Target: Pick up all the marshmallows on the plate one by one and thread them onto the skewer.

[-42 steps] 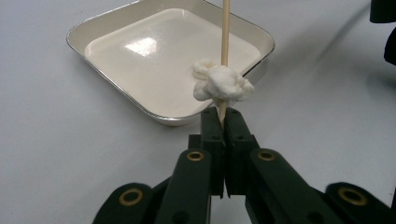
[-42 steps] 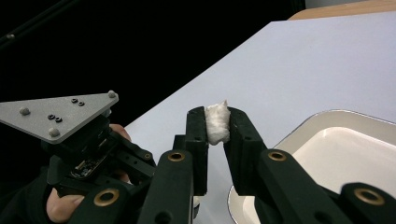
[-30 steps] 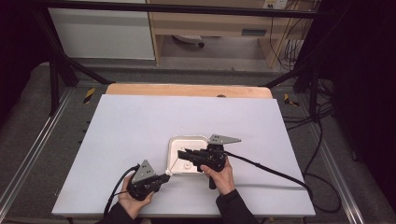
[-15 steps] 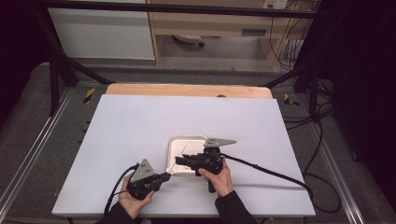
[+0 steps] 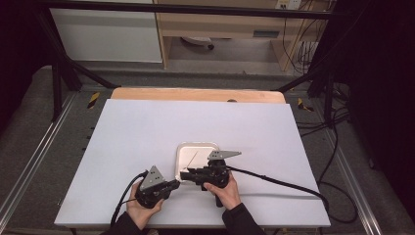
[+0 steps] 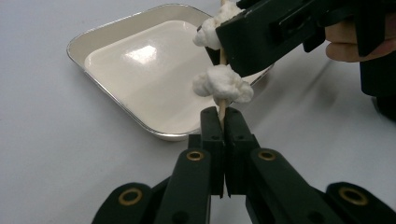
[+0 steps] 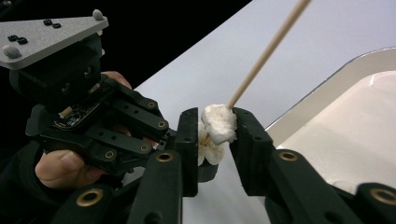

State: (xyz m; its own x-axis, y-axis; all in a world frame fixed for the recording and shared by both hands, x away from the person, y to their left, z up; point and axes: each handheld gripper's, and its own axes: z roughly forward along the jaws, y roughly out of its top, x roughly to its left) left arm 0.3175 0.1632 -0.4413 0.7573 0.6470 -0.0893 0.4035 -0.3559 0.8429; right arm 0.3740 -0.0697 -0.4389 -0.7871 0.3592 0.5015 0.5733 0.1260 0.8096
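My left gripper (image 6: 223, 119) is shut on the lower end of a thin wooden skewer (image 6: 222, 109) and holds it upright by the near rim of a white tray (image 6: 116, 98). Two white fluffy lumps sit on the stick, the lower lump (image 6: 222, 84) just above my left jaws. My right gripper (image 7: 215, 126) comes in from the side around the upper lump (image 7: 219, 122). Its jaws have just been opening, and the lump still fills the gap and touches both pads. From above, the left gripper (image 5: 175, 183) and right gripper (image 5: 183, 175) meet at the tray (image 5: 188, 152).
The tray lies near the middle front of a white tabletop (image 5: 147, 132) and holds nothing. A black cable (image 5: 274, 183) trails right from the right gripper. A wooden strip (image 5: 195, 94) runs along the far edge, with a black frame beyond.
My right gripper has slid a little toward the near edge and to the left, closer to the left gripper. The left gripper has stayed in place.
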